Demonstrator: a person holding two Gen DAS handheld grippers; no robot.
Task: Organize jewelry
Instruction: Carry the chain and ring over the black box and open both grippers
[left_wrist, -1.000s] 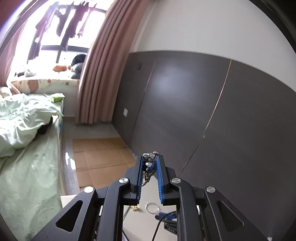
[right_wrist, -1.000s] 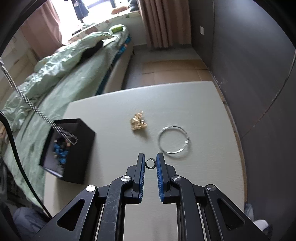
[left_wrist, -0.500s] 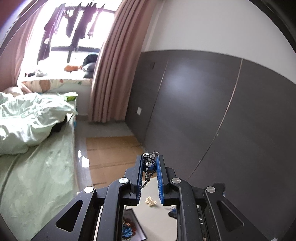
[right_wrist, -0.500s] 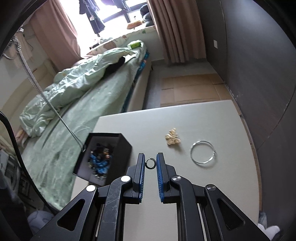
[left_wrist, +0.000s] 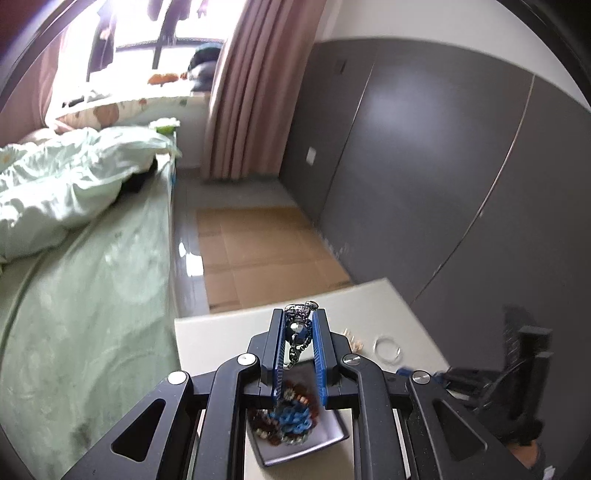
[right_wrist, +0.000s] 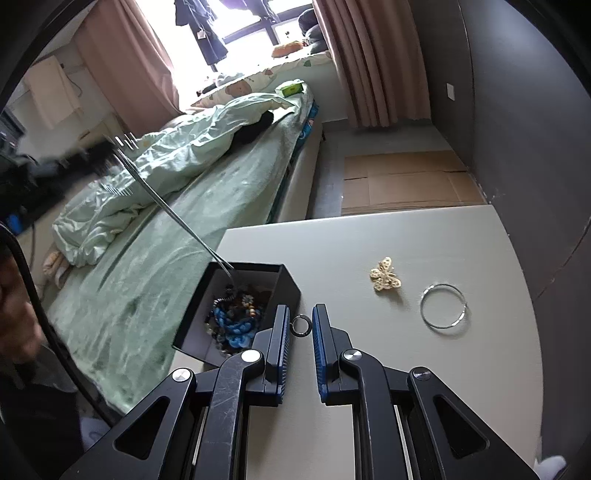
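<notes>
My left gripper (left_wrist: 299, 319) is shut on a dark silver chain necklace (left_wrist: 297, 328); the chain hangs down into the black jewelry box (left_wrist: 334, 441) below it, which holds blue and brown beads. In the right wrist view the chain (right_wrist: 177, 218) runs slanted from the upper left down into the same box (right_wrist: 288, 284). My right gripper (right_wrist: 300, 325) is shut on a small metal ring (right_wrist: 301, 325), held above the table just right of the box. A gold butterfly brooch (right_wrist: 385, 278) and a silver bangle (right_wrist: 443, 305) lie on the table to the right.
The pale table (right_wrist: 369, 369) stands beside a bed with green bedding (right_wrist: 207, 199). A dark wall panel (right_wrist: 535, 147) runs along the table's right side. Cardboard sheets (right_wrist: 402, 181) cover the floor beyond. My right gripper's body shows at the right of the left wrist view (left_wrist: 517, 376).
My left gripper has tilted down and brought the chain over the box, its end now dropping inside. My right gripper with the ring has drawn back toward the box.
</notes>
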